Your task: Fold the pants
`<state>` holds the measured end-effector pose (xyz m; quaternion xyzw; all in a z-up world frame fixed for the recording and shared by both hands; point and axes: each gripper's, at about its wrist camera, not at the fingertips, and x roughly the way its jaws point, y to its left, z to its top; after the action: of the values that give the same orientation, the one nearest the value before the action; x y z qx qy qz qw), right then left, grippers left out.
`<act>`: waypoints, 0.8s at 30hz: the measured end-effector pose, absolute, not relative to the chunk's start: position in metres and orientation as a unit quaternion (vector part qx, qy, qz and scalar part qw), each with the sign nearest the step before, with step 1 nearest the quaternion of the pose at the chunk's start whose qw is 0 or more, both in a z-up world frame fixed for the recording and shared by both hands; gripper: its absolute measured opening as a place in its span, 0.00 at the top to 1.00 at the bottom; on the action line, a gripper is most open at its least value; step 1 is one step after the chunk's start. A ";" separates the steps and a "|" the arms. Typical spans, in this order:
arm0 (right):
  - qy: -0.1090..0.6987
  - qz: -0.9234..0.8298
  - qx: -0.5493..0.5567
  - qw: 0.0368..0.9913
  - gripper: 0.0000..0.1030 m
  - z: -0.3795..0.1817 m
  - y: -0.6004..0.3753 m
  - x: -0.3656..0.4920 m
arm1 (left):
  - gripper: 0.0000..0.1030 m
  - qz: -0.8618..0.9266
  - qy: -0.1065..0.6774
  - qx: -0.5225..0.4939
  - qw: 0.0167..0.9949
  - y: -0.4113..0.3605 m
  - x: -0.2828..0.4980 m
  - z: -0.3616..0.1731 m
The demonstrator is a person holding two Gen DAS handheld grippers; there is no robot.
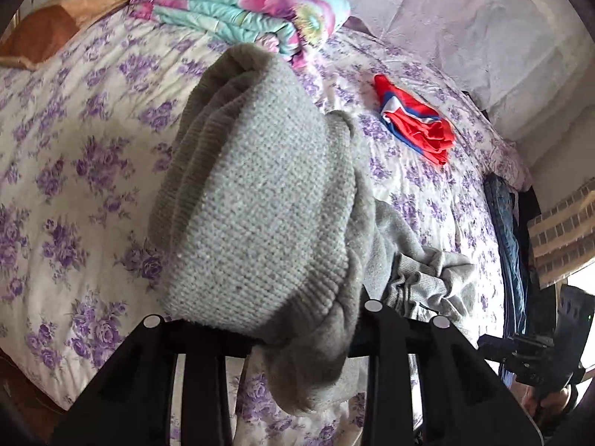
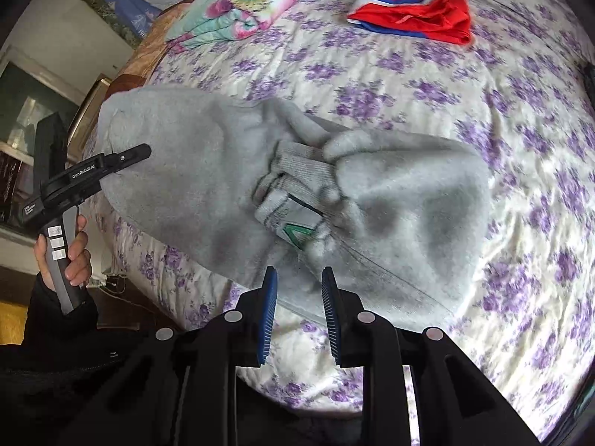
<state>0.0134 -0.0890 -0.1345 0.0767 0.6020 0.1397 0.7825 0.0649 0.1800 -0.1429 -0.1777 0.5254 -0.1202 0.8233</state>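
The grey fleece pants (image 2: 208, 186) lie bunched on the floral bedspread (image 2: 483, 119), ribbed waistband and label (image 2: 297, 204) showing in the middle. My left gripper (image 2: 143, 150) is shut on the pants' left edge and lifts it; in the left wrist view the held cloth (image 1: 260, 204) hangs over the fingers and hides the tips. My right gripper (image 2: 299, 297) is open, blue pads (image 2: 269, 308) apart, just above the near edge of the pants, holding nothing.
Folded red shorts with blue and white stripes (image 2: 412, 15) lie at the far side of the bed. A folded floral quilt (image 2: 245, 3) sits at the far left. The bed's left edge drops to furniture (image 2: 22, 141).
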 end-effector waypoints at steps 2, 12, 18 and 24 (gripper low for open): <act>0.590 0.175 0.070 0.785 0.75 -0.135 -0.067 0.032 | 0.71 -0.123 0.523 -0.172 0.826 0.177 0.065 -0.136; 0.607 0.191 0.035 0.770 0.90 -0.196 -0.003 0.115 | 0.70 -0.116 0.529 -0.169 0.824 0.177 0.065 -0.133; 0.640 0.184 0.032 0.746 0.92 -0.236 0.004 0.129 | 0.71 -0.120 0.541 -0.144 0.820 0.157 0.065 -0.133; 0.605 0.185 0.089 0.769 0.90 -0.175 -0.041 0.121 | 0.70 -0.125 0.540 -0.068 0.830 0.124 0.066 -0.115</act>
<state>0.1211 -0.0410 -0.1748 0.0888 0.6053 0.1854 0.7690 0.0664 0.1240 -0.1150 -0.0679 0.5400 -0.1249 0.8296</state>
